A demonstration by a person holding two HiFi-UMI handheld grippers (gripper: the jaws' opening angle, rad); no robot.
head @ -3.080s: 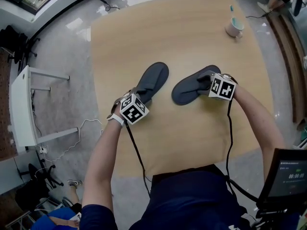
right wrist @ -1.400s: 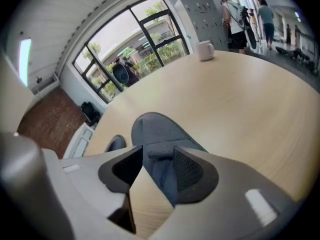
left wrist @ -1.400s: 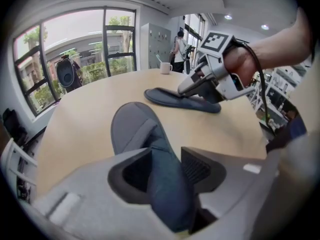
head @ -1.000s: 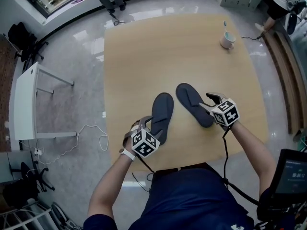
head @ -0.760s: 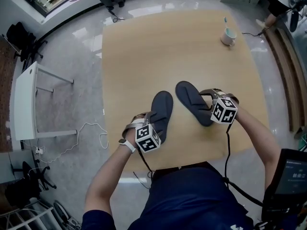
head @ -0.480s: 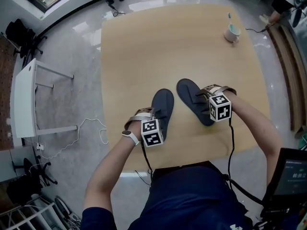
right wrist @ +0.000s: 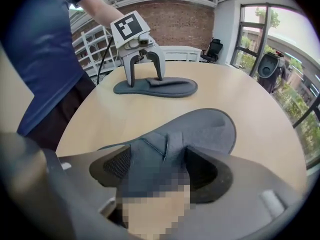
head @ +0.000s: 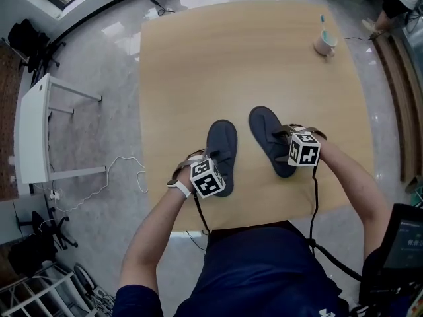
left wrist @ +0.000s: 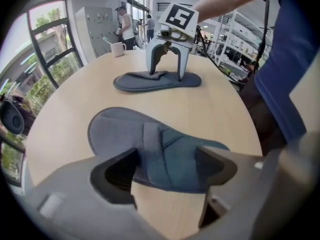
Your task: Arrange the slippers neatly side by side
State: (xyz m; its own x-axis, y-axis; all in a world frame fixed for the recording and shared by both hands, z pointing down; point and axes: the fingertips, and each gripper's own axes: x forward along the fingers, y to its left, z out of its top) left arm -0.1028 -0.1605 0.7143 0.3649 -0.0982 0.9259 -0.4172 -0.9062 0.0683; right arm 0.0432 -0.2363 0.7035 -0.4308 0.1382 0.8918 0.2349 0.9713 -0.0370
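Observation:
Two dark grey slippers lie flat on the wooden table, toes pointing away from me. The left slipper lies heel-first between the wide-spread jaws of my left gripper, which stands open. The right slipper tilts slightly to the left. My right gripper straddles its strap, open as well. Each gripper view shows the other gripper standing astride the other slipper. A narrow strip of table separates the pair.
A mug with a toothbrush stands at the table's far right corner. A white rack and a cable are on the floor at left. A screen sits at lower right. People stand beyond the table.
The slippers lay splayed apart further back; they now lie closer together and nearer the front edge. Both grippers came down over the heels, and the left slipper stands straighter.

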